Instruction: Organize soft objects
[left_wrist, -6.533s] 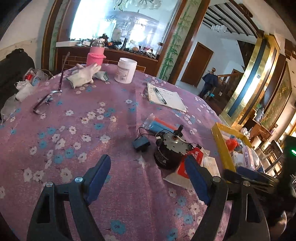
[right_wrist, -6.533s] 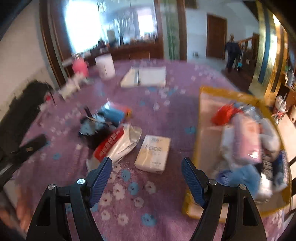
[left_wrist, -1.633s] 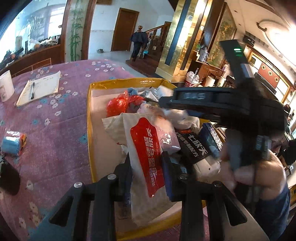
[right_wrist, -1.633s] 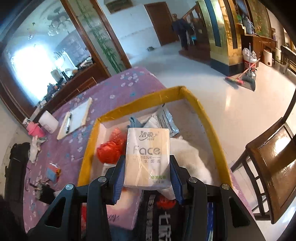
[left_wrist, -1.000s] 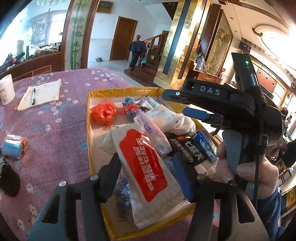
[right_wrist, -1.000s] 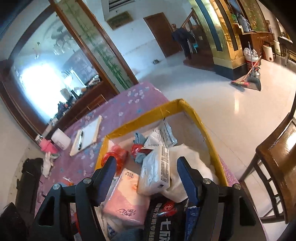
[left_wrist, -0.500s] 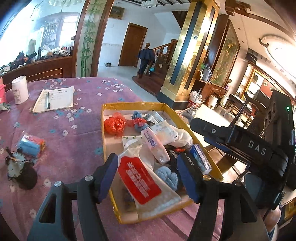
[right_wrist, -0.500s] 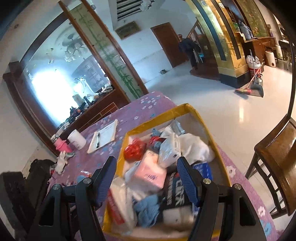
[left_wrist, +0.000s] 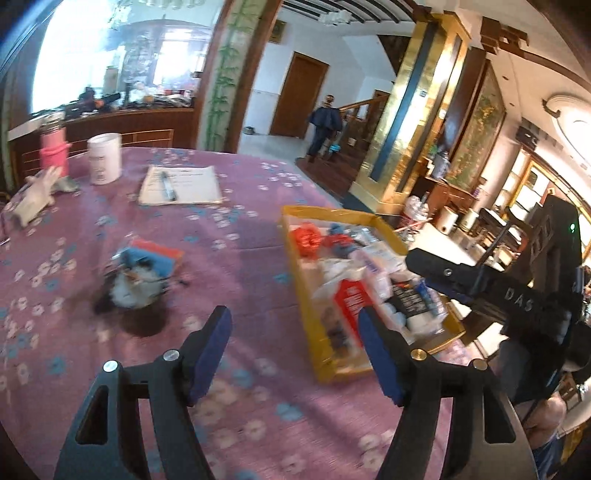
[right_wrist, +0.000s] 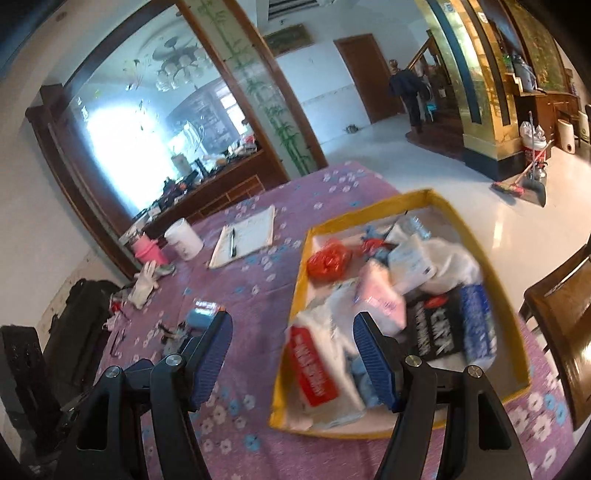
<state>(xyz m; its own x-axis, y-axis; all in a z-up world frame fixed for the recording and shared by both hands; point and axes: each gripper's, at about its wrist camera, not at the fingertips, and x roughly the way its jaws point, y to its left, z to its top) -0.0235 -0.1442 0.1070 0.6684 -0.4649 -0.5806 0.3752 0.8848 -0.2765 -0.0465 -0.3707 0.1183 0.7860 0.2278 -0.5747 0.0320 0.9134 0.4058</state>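
Observation:
A yellow-rimmed tray (right_wrist: 369, 210) on the purple flowered tablecloth holds soft packs: a white packet with a red label (right_wrist: 314, 369), a pink tissue pack (right_wrist: 380, 295), a white tissue pack (right_wrist: 406, 262), a red bag (right_wrist: 328, 262) and a black packet (right_wrist: 436, 332). My right gripper (right_wrist: 293, 354) hovers open and empty above the tray's near left edge. In the left wrist view the tray (left_wrist: 295, 266) lies ahead to the right, with the red-label packet (left_wrist: 349, 295) in it. My left gripper (left_wrist: 295, 350) is over bare cloth, its jaws opening with nothing between them.
A dark motor beside a blue packet (left_wrist: 136, 280) lies left of the tray. Farther back are a notepad with a pen (left_wrist: 181, 184), a white jar (left_wrist: 105, 158), a pink bottle (left_wrist: 53, 155) and a white glove (left_wrist: 37, 192). A wooden chair (right_wrist: 561, 314) stands right of the table.
Both grippers let go of their packs, the red-label packet and the white tissue pack, which now lie in the tray. Both then drew back and upward; the left swung toward the table's middle.

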